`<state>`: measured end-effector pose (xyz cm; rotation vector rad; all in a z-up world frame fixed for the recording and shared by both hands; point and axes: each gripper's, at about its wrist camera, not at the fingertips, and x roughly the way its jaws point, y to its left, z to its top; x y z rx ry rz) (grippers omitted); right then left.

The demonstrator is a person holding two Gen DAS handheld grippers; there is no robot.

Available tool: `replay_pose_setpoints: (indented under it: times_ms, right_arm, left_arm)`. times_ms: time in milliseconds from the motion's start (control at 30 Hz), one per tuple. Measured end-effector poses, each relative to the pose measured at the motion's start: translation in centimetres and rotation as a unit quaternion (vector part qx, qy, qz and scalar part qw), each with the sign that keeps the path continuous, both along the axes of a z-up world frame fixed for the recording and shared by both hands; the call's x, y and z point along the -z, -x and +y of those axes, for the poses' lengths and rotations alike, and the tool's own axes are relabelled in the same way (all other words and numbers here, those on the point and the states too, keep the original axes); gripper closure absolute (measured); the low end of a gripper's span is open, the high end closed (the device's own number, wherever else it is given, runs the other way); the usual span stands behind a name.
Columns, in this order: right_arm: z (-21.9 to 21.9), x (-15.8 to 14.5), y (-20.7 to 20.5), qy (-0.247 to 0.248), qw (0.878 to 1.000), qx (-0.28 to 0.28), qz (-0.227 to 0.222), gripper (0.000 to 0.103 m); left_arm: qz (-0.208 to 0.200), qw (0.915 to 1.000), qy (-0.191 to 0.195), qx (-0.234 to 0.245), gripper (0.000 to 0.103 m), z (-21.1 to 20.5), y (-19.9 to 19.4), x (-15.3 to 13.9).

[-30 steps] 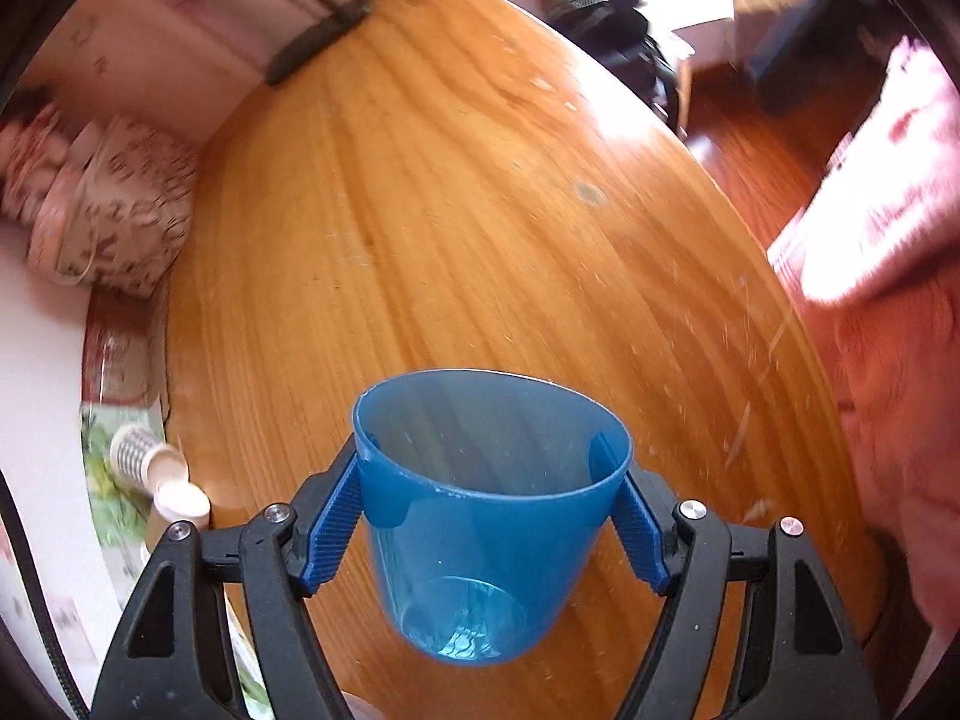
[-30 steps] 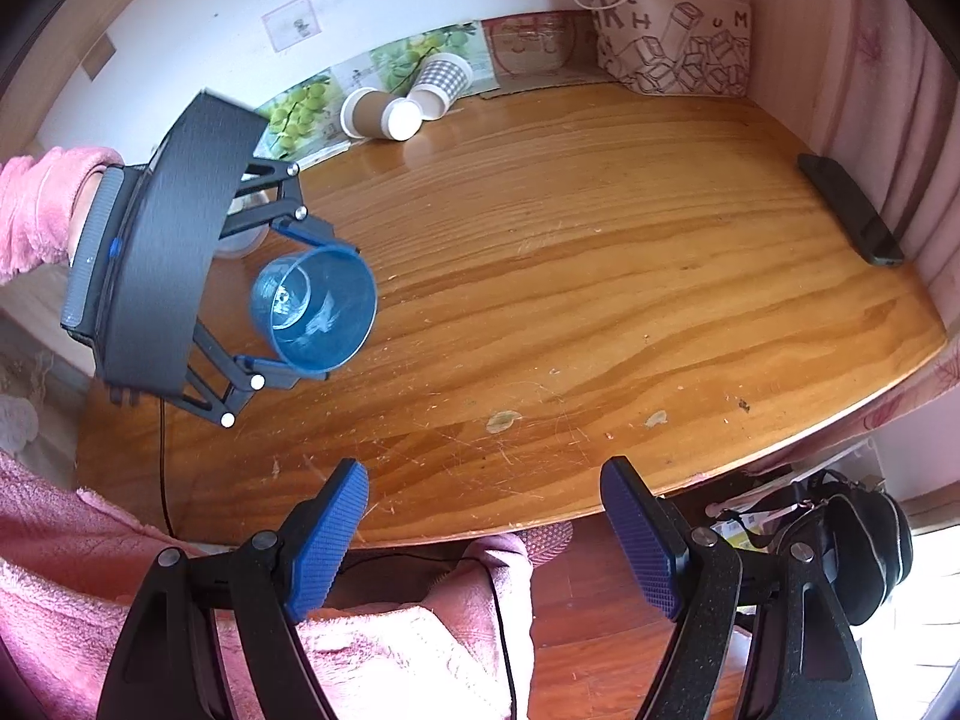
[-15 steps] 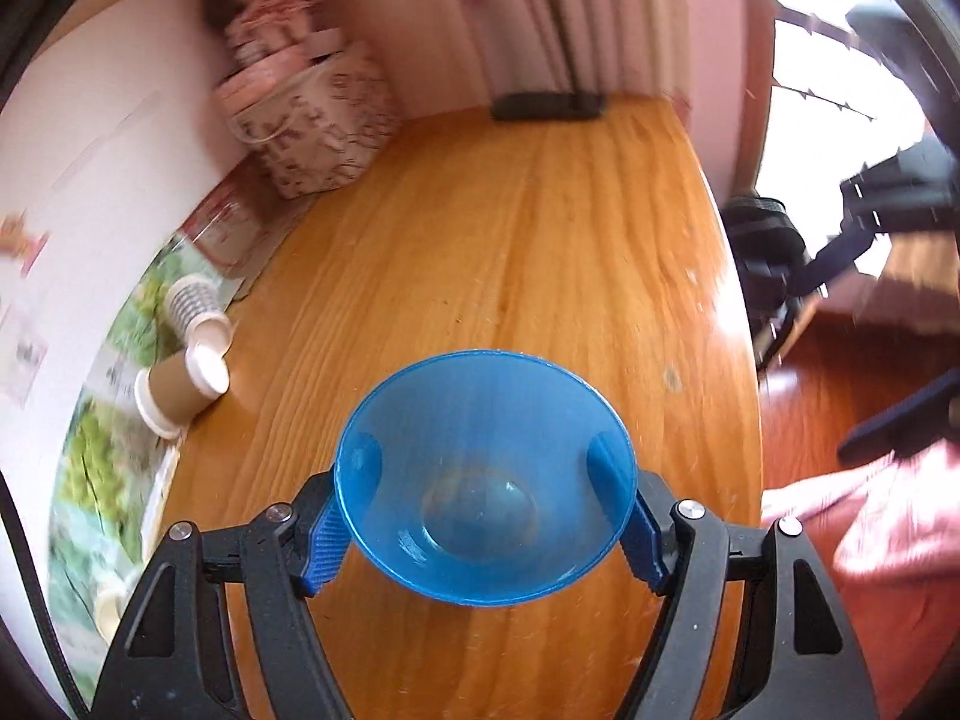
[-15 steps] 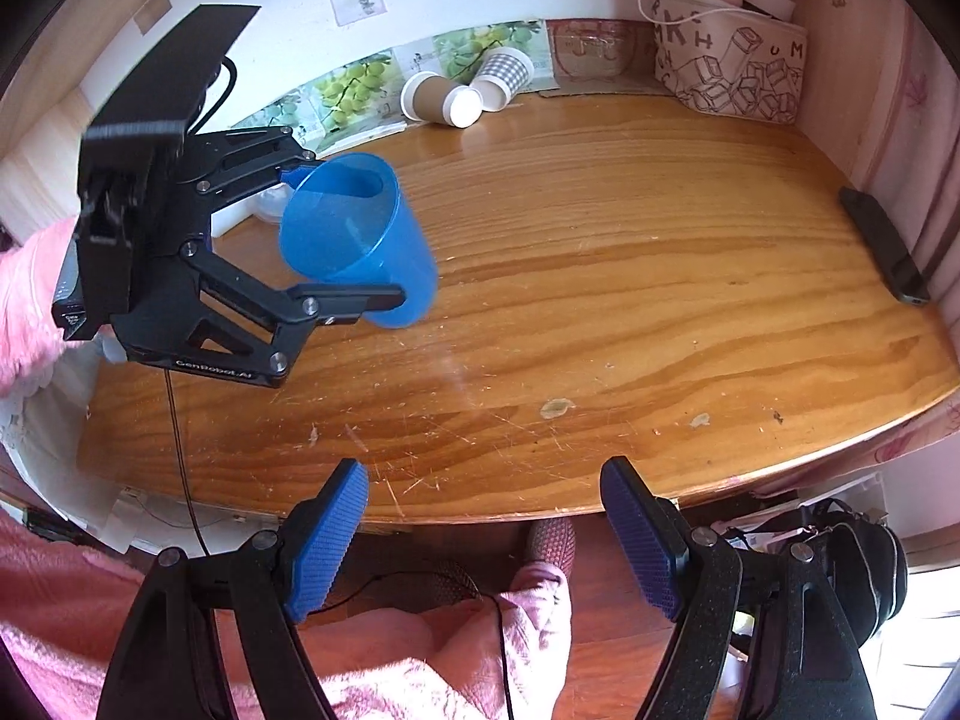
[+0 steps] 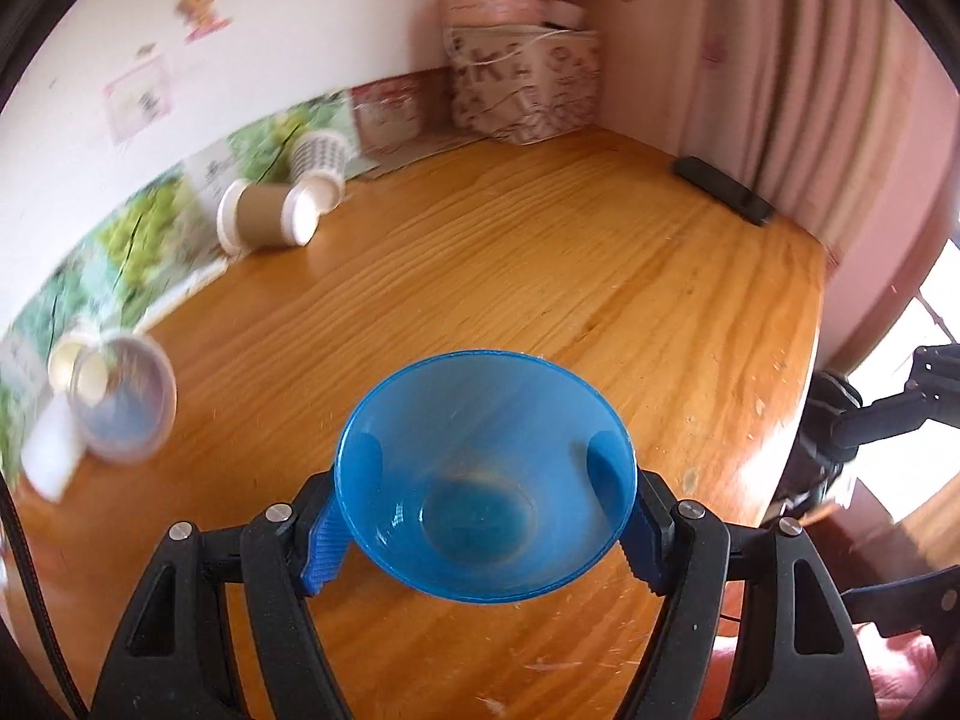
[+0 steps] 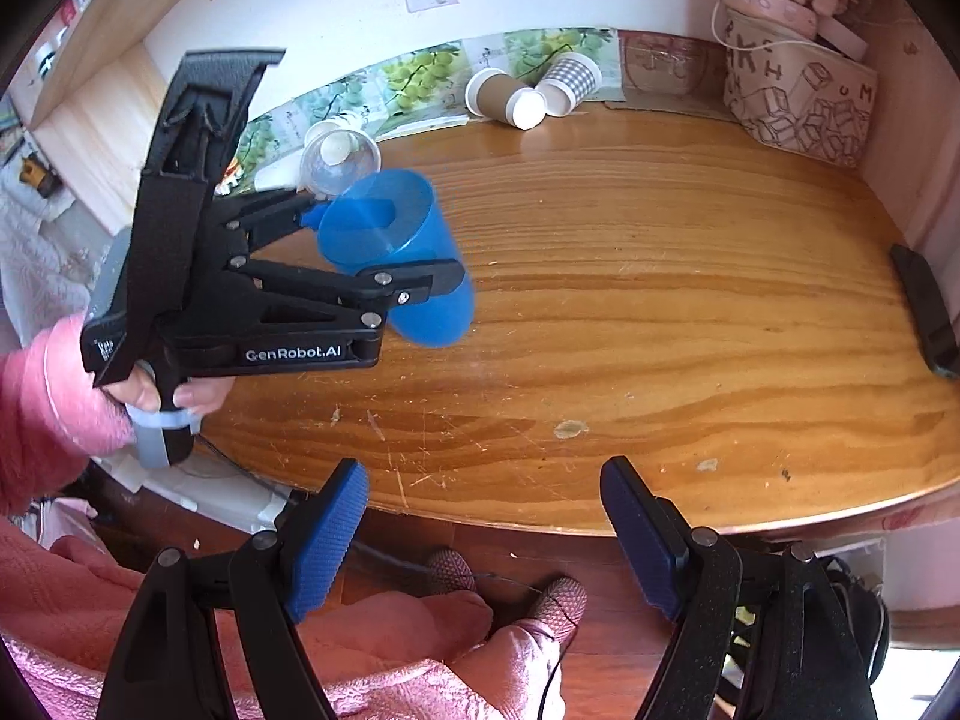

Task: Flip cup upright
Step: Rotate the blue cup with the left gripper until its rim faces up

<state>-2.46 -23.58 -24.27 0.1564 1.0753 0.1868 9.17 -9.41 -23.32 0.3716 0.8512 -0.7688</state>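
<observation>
My left gripper (image 5: 483,516) is shut on a translucent blue plastic cup (image 5: 486,480), one finger on each side of its wall near the rim. The cup's mouth faces up and toward the camera, and its base points down at the wooden table (image 5: 540,276). In the right wrist view the same gripper (image 6: 366,246) holds the cup (image 6: 396,258) in the air above the table's left part, tilted with its mouth toward the wall. My right gripper (image 6: 483,531) is open and empty, off the table's near edge.
Two paper cups (image 6: 522,93) lie on their sides at the back wall. A clear plastic cup (image 6: 339,159) lies behind the blue cup. A patterned bag (image 6: 798,96) stands in the back right corner. A black phone (image 6: 924,306) lies at the table's right edge.
My left gripper has turned with the blue cup, bringing its mouth from sideways to facing up, and moved further over the table. The right gripper has stayed open near the table's edge.
</observation>
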Motion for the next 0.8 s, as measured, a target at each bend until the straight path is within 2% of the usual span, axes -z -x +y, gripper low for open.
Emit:
replay_pose_setpoints:
  times_ms: [133, 300, 567, 800]
  right_arm:
    - [-1.3, -0.4, -0.6, 0.003, 1.0, -0.018, -0.008, 0.023]
    - [-2.5, -0.8, -1.7, 0.006, 0.999, -0.029, -0.02, 0.023]
    - [-3.5, -1.2, -2.7, 0.002, 0.997, -0.069, -0.039, 0.023]
    - [-3.6, -1.3, -2.7, 0.001, 0.994, -0.097, -0.051, 0.023]
  left_arm:
    - [0.008, 0.997, 0.009, -0.077, 0.027, 0.5, 0.2, 0.3]
    - [0.015, 0.9854, 0.036, -0.166, 0.027, 1.4, 0.4, 0.5]
    - [0.009, 0.9757, 0.025, -0.218, 0.026, 1.3, 1.5, 0.4]
    - [0.031, 0.9674, 0.028, -0.25, 0.026, 2.0, 1.8, 0.0]
